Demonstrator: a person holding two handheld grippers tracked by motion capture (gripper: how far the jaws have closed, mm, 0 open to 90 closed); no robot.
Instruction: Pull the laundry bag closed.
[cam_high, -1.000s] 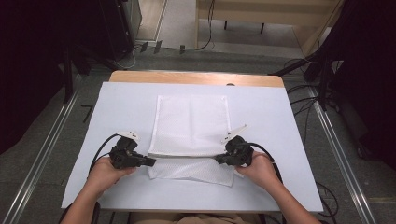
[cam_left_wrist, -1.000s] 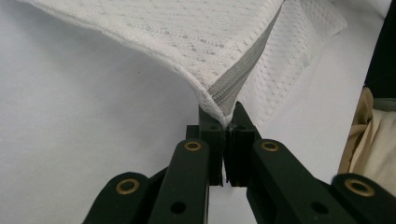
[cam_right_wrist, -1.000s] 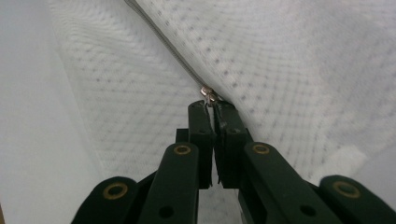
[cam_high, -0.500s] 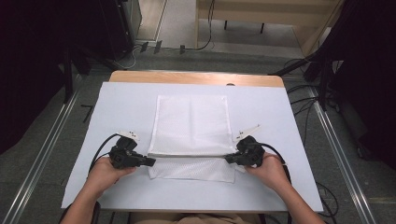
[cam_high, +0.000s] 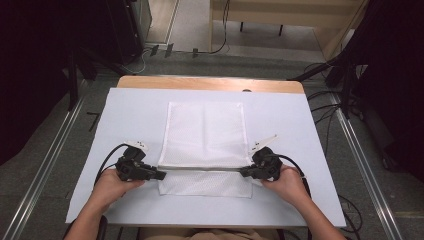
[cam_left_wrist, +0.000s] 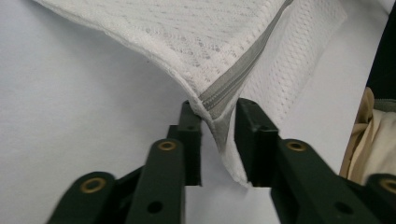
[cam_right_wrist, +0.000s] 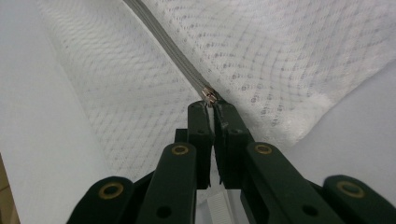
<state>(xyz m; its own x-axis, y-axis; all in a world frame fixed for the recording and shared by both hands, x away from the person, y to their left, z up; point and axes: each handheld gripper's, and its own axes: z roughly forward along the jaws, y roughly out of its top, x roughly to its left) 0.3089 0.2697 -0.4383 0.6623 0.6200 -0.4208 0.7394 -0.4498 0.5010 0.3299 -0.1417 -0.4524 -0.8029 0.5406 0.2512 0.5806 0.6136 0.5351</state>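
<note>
A white mesh bag (cam_high: 205, 132) lies flat in the middle of the white table cover. Its grey zipper (cam_high: 205, 169) runs left to right near the front edge and is lifted taut between both grippers. My left gripper (cam_high: 161, 175) is shut on the bag's left corner at the zipper end (cam_left_wrist: 238, 77), and the fabric fills the gap between the jaws (cam_left_wrist: 218, 109). My right gripper (cam_high: 242, 172) sits at the bag's right edge, shut on the metal zipper pull (cam_right_wrist: 208, 95). The mesh (cam_right_wrist: 289, 51) spreads out beyond the jaws.
The white cover (cam_high: 300, 130) reaches well past the bag on both sides. A strip of wooden table (cam_high: 210, 83) shows at the back. Metal rails (cam_high: 360, 165) and floor cables flank the table. The person's lap (cam_left_wrist: 373, 140) is close to the front edge.
My right gripper has moved to the right along the zipper line to the bag's right edge. The left gripper has stayed where it was, holding the corner.
</note>
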